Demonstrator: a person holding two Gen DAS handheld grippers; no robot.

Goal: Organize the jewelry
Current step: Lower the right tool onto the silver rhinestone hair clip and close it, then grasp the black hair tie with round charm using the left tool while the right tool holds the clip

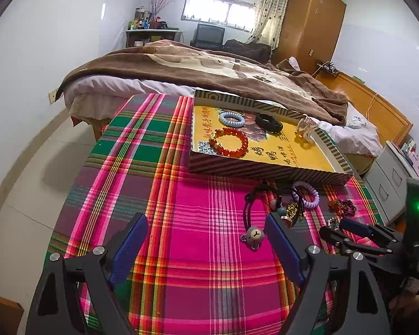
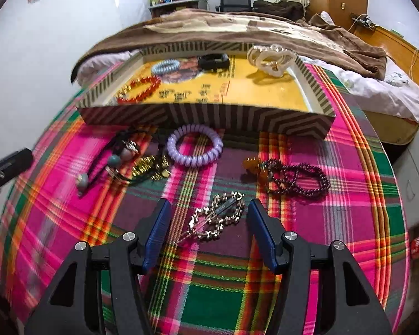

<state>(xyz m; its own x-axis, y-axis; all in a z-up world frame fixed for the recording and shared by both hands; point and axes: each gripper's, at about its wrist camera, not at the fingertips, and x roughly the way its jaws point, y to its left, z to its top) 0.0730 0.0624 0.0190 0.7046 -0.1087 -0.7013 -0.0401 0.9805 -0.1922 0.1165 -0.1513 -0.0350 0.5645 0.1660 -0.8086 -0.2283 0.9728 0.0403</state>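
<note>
A striped box with a yellow floor holds a red bead bracelet, a pale blue coil tie, a black bangle and a clear claw clip. On the plaid cloth lie a purple coil tie, black hair ties with charms, a dark bead bracelet and a silver chain bracelet. My right gripper is open around the chain. My left gripper is open and empty.
The round table's plaid cloth ends near a bed with a brown blanket behind the box. A grey drawer cabinet stands at the right. A wooden wardrobe is farther back.
</note>
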